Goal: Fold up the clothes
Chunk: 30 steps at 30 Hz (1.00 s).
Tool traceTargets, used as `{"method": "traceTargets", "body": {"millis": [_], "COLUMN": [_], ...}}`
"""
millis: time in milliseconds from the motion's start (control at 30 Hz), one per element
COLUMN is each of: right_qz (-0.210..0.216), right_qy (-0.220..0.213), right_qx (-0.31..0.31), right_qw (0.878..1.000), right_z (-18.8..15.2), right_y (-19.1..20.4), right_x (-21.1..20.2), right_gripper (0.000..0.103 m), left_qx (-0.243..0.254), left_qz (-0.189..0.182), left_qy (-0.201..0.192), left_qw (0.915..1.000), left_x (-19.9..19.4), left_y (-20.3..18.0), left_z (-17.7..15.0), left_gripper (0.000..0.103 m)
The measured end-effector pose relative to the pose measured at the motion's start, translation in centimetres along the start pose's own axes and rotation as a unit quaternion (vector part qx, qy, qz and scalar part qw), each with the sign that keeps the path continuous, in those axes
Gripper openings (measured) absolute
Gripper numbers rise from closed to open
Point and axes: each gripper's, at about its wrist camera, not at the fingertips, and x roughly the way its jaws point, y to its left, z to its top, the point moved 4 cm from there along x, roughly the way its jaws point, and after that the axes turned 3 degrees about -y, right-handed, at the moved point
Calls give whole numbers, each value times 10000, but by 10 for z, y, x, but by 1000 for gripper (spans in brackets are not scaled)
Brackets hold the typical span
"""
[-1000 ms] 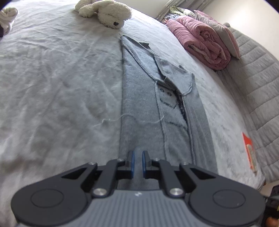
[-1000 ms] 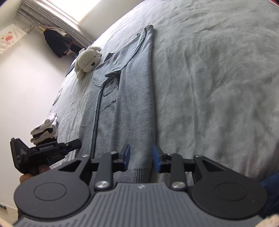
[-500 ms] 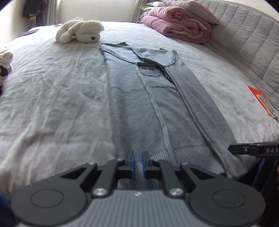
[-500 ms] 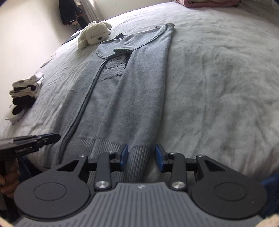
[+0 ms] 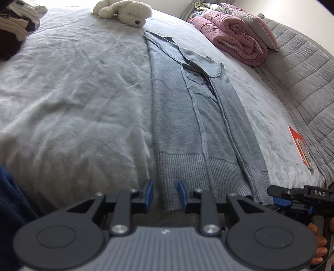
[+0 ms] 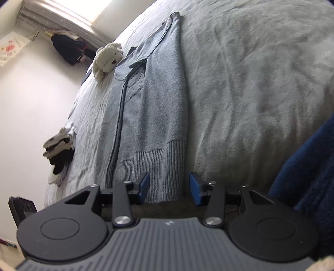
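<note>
Opening at the grey sweater's ribbed hem, left gripper and right gripper pinch nothing.

Home bedroom, bed, plush toy; rolled duvet

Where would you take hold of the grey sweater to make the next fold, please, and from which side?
Grip the grey sweater at its ribbed hem, one corner per gripper, coming in from the bed's near edge. It lies flat in a long strip with its sides already folded in, and the hem is the closest edge. The left gripper and right gripper already face those corners, jaws opening, pressing on nothing yet.
</note>
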Motion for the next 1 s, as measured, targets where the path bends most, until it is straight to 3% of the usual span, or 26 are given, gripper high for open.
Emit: {"method": "traceTargets", "body": {"millis": [100, 167, 267, 467, 700, 900, 1000], "right_qz": [-9, -25, -1, 249, 619, 321, 114], "right_qy": [-3, 1, -62, -275, -458, -389, -244], "right_qx": [-18, 9, -13, -29, 46, 70, 170], "right_qw": [10000, 10000, 10000, 9993, 9970, 9987, 9995], "right_z": [-1, -1, -1, 12, 65, 129, 148], "right_y": [0, -2, -2, 9, 32, 33, 21], "right_x": [2, 4, 3, -6, -1, 45, 71], "right_gripper": [43, 23, 14, 13, 13, 13, 13], "left_qx": [26, -2, 12, -249, -624, -995, -959], "left_qz": [-9, 4, -16, 9, -47, 10, 53], "left_qy": [36, 25, 17, 101, 183, 323, 451], "left_qw": [10000, 10000, 10000, 9996, 9979, 9945, 9944], "left_x": [4, 4, 4, -3, 7, 58, 89], "left_y": [-3, -3, -7, -4, -7, -5, -4], "left_z": [-2, -2, -1, 15, 82, 145, 157], "left_gripper": [26, 15, 8, 6, 6, 6, 6]}}
